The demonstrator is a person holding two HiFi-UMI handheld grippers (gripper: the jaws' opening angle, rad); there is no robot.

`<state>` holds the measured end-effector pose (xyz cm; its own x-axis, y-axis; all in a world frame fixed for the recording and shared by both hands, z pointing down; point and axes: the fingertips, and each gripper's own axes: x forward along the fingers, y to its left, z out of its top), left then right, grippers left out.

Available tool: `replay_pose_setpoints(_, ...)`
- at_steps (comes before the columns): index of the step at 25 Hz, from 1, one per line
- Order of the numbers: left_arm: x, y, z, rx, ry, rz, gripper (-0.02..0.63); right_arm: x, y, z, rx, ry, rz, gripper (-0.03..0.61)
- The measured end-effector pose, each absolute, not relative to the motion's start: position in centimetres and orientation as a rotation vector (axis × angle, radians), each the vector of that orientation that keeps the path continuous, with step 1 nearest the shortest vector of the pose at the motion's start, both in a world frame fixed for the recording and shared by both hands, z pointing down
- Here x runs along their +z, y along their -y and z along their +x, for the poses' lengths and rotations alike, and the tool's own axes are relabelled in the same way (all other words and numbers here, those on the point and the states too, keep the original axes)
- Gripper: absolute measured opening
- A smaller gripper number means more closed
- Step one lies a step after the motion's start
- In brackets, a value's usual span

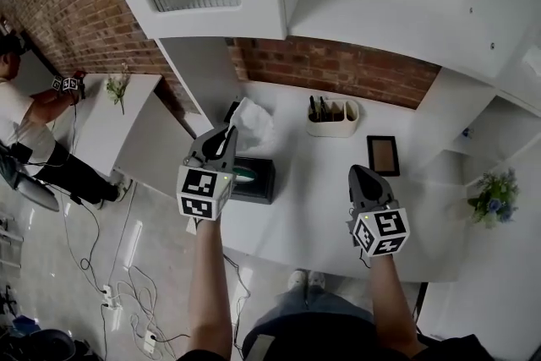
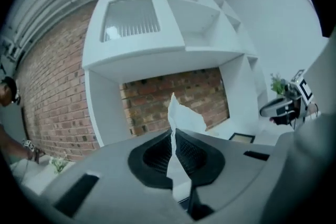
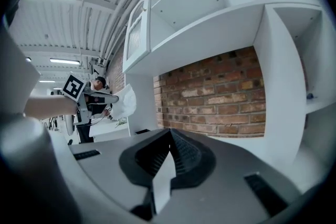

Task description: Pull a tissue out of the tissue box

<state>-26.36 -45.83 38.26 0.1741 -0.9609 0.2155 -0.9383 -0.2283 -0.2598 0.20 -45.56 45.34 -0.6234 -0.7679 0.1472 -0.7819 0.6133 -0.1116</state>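
A dark tissue box lies on the white counter, near its left edge. My left gripper hovers over the box, shut on a white tissue that billows beyond its tips. In the left gripper view the tissue sticks up from the closed jaws of the left gripper. My right gripper hangs over the counter to the right of the box, jaws together with nothing in them. The right gripper view shows its tips meeting, and the left gripper with the tissue off to the left.
A cream pen holder and a small picture frame stand at the back of the counter. Flowers sit at the right. A person with another gripper stands at a white table on the left, and cables lie on the floor.
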Motion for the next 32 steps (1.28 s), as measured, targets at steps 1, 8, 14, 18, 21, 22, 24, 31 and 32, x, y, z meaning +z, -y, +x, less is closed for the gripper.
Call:
replay_pose_setpoints(1, 37.6, 45.6, -26.1, -0.449, -1.935, -2.349, 0.012, 44.9, 45.5, 0.5, 0.253, 2.753, 1.347, -0.003)
replay_pose_setpoints(8, 36.0, 43.9, -22.0, -0.096, -2.012, -2.370, 0.012, 42.4, 44.5, 1.3, 0.205, 2.799, 1.424, -0.003)
replay_pose_setpoints(14, 38.6, 42.1, -18.4, -0.025, -2.032, -2.415, 0.012, 41.6, 43.9, 1.9, 0.177, 2.808, 1.455, -0.003)
replay_pose_setpoints(18, 40.4, 41.2, -16.5, -0.054, -2.001, -2.458, 0.012, 41.8, 43.4, 2.5, 0.175, 2.795, 1.477, -0.003)
replay_pose_setpoints(21, 41.1, 40.8, -16.2, -0.059, -1.995, -2.482, 0.012, 42.1, 43.2, 2.7, 0.192, 2.790, 1.487, -0.003)
replay_pose_setpoints(22, 41.1, 40.8, -16.2, -0.058, -1.996, -2.485, 0.012, 42.3, 43.2, 2.7, 0.196, 2.788, 1.486, -0.003)
replay_pose_setpoints(24, 41.2, 40.7, -16.2, -0.054, -1.997, -2.489, 0.012, 42.6, 43.1, 2.7, 0.208, 2.784, 1.487, -0.003)
replay_pose_setpoints(31, 42.4, 40.3, -16.1, -0.053, -2.000, -2.535, 0.012, 43.5, 42.8, 2.4, 0.179, 2.727, 1.482, -0.003)
replay_pose_setpoints(32, 42.5, 40.2, -16.1, -0.054, -1.999, -2.539, 0.012, 43.5, 42.8, 2.4, 0.185, 2.732, 1.482, -0.003)
